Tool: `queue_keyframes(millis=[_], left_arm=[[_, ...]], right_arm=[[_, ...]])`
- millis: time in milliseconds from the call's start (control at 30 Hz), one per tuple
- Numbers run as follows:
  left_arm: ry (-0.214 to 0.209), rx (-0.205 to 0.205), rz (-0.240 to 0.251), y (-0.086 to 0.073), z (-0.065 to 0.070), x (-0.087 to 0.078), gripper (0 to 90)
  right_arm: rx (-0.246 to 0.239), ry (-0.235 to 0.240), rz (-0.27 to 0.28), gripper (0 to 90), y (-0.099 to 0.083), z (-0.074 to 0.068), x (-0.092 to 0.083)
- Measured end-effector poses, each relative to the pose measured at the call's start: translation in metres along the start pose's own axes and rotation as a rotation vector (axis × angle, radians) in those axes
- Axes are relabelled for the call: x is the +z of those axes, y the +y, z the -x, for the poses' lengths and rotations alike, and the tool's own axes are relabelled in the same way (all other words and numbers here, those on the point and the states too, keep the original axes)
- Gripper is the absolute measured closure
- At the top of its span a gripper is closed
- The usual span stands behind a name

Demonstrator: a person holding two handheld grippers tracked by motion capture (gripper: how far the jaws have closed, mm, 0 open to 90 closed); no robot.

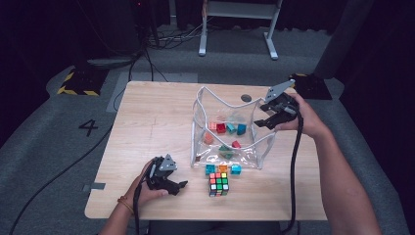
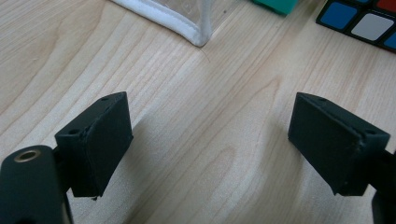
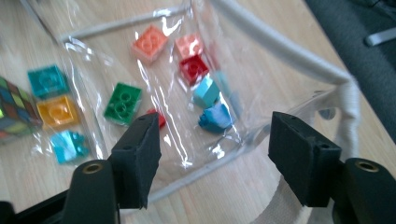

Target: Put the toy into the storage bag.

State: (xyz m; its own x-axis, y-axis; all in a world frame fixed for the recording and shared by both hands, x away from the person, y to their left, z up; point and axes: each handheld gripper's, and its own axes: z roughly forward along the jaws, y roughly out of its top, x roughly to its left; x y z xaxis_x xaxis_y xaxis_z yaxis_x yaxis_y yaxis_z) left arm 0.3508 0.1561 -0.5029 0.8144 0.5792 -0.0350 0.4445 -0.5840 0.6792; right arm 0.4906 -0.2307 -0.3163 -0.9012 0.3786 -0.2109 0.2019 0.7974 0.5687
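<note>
Pouch (image 1: 226, 128) rim beside open right claw (image 1: 262, 116)

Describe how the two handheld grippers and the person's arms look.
Both the left gripper and the right gripper are black, each with two blocky black jaws, a grey three-cornered plate on top and a trailing black cable. The forearms are bare; the left wrist wears an orange band.

1. We see a pale wooden table (image 1: 147, 127) standing on grey carpet (image 1: 44, 147).
2. We see a small dark round mark (image 1: 246, 98) near the table's far edge.
3. We read a black number 4 (image 1: 88, 127) on the floor to the left.
4. We see yellow-and-black tape (image 1: 78, 83) beyond it.
5. We see black cables (image 1: 171, 36) lying near the white legs of a frame (image 1: 270, 39) at the back.
</note>
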Motion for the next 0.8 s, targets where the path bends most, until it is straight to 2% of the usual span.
queue_keyframes(millis=[33,100,133,167,233,567,800], left_arm=[[0.0,0.0,0.0,0.0,0.0,0.0,13.6],[0.0,0.0,0.0,0.0,0.0,0.0,13.6],[0.0,-0.001,0.0,0.0,0.0,0.0,13.6],[0.0,-0.001,0.0,0.0,0.0,0.0,13.6],[0.0,-0.001,0.001,0.0,0.0,0.0,13.7],[0.0,0.0,0.0,0.0,0.0,0.0,13.7],[0.0,0.0,0.0,0.0,0.0,0.0,13.6]], right_arm=[[0.028,-0.003,0.011,33.8,-0.001,-0.003,-0.005],[0.038,-0.02,0.109,33.3,-0.005,-0.007,-0.013],[0.038,-0.02,0.109,33.3,-0.005,-0.007,-0.013],[0.041,-0.039,0.138,32.3,-0.008,-0.01,-0.019],[0.044,-0.044,0.148,31.4,-0.009,-0.011,-0.021],[0.08,-0.099,0.286,27.4,-0.024,-0.023,-0.05],[0.127,-0.13,0.354,27.4,-0.046,-0.035,-0.066]])
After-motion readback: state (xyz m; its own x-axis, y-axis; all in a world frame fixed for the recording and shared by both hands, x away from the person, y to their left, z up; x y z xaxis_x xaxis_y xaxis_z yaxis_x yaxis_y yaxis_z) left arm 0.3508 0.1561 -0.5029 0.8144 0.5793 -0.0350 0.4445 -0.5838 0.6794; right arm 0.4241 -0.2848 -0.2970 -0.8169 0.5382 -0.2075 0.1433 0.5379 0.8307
